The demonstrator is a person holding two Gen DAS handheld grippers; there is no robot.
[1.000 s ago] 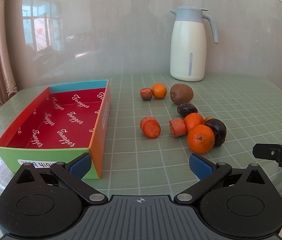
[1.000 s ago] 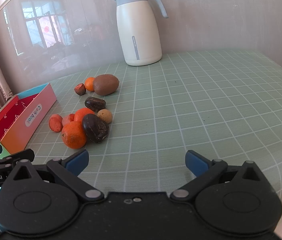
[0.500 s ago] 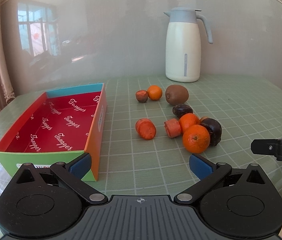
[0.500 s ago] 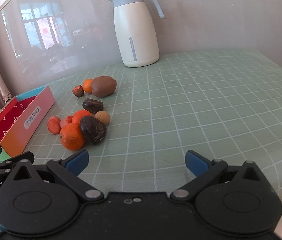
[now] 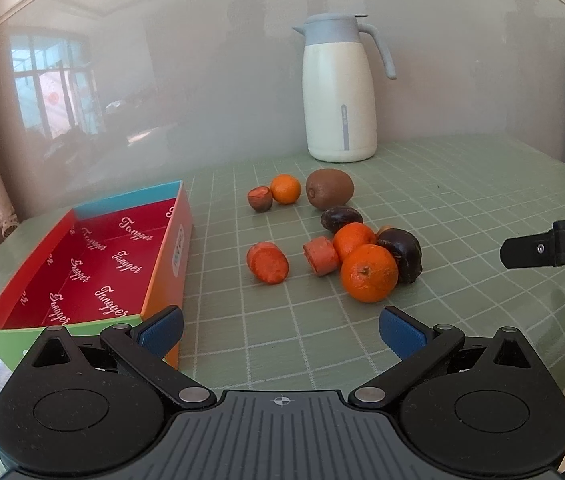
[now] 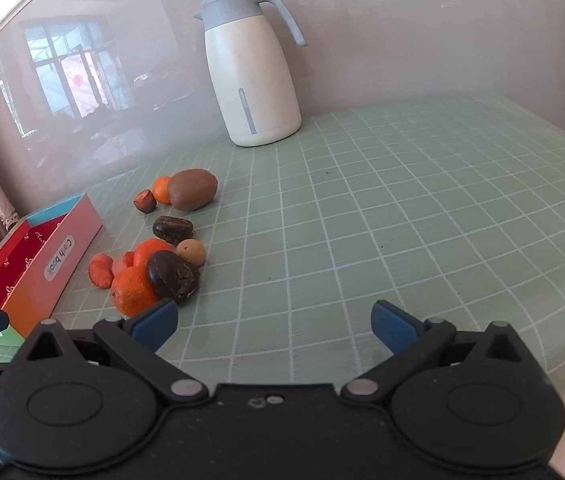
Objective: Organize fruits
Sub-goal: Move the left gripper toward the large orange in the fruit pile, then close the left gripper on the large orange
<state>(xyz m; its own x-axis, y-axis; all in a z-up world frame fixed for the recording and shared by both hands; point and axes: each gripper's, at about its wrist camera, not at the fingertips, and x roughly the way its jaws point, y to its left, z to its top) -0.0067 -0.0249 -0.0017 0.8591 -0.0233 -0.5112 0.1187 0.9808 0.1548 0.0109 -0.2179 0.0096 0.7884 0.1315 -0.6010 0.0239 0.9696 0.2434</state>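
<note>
— What have I got closest to me?

— Your left gripper (image 5: 280, 330) and right gripper (image 6: 274, 326) both hang wide open, holding nothing, above the table's (image 6: 422, 216) near edge. Just past them sits a pebbly-skinned mandarin (image 5: 368, 273), pressed against a wrinkled dark fruit (image 5: 401, 254) and a second mandarin (image 5: 353, 239), with two cut orange chunks (image 5: 267, 262) beside them.

— And the box?

— The glossy cardboard box (image 5: 94, 264) lies open and empty toward the table's left edge, well apart from the cluster.

— What could go wrong?

— You're facing round, smooth fruit on slick checked oilcloth: nudge one and its neighbours may roll — possibly toward the edge. The dark fruit looks soft; squeeze hard and it may crush.

— Farther back?

— A dark date-like fruit (image 5: 341, 218), then a fuzzy oval kiwi (image 5: 329, 189), a small mandarin (image 5: 285, 189) and a brownish stub (image 5: 260, 199); the smooth cream jug (image 5: 340, 92) stands at the far edge.
</note>
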